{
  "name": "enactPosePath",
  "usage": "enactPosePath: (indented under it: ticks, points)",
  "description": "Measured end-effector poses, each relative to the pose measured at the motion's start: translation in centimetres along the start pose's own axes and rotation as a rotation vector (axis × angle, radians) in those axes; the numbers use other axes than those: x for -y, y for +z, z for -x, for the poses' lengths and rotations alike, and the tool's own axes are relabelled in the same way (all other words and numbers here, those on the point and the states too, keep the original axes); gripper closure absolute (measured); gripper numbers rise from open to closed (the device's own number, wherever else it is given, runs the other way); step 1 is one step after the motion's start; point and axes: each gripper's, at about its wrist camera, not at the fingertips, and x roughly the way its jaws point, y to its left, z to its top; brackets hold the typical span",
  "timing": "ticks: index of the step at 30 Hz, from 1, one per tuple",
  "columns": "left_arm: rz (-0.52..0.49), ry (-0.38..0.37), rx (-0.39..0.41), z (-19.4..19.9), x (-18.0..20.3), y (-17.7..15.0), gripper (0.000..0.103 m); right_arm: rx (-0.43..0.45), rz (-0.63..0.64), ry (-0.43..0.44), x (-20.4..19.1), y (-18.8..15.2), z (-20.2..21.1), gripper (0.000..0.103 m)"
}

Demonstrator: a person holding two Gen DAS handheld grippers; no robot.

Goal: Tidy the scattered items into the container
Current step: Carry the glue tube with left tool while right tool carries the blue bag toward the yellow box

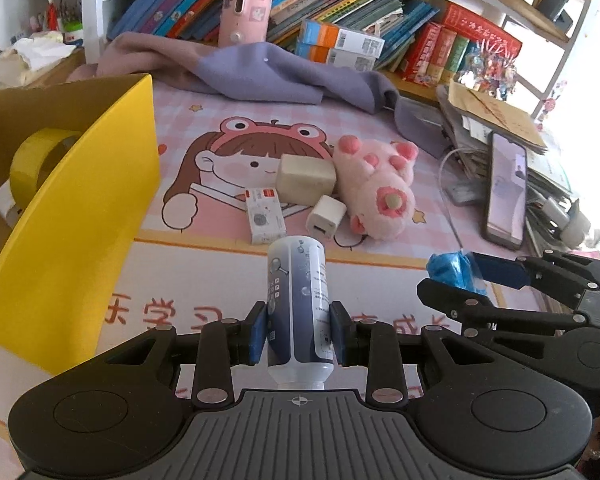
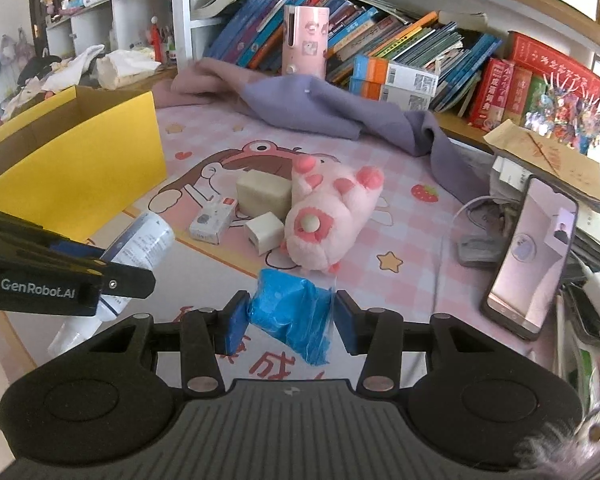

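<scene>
So far only a roll of yellow tape shows inside the yellow box, which stands up and to the left of both claws. The left claw pinches a white and blue bottle, and the right claw is pressed onto a crumpled blue bag (neither is over the box yet). Left ahead of them on the table lie a plush paw, a beige block, a white charger and a small white carton, so the job looks under halfway.
</scene>
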Motion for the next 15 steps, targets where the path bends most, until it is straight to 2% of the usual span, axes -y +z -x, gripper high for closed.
enactPosePath:
  ticks: [7, 15]
  points:
    - [0.0, -0.042, 0.033, 2.7, -0.7, -1.2, 0.072, -0.004, -0.013, -0.018, -1.3, -0.8, 1.8, 0.06]
    - [0.012, -0.08, 0.06, 6.0, -3.1, -3.3, 0.072, 0.028, 0.006, -0.032, -4.9, -1.3, 4.3, 0.06]
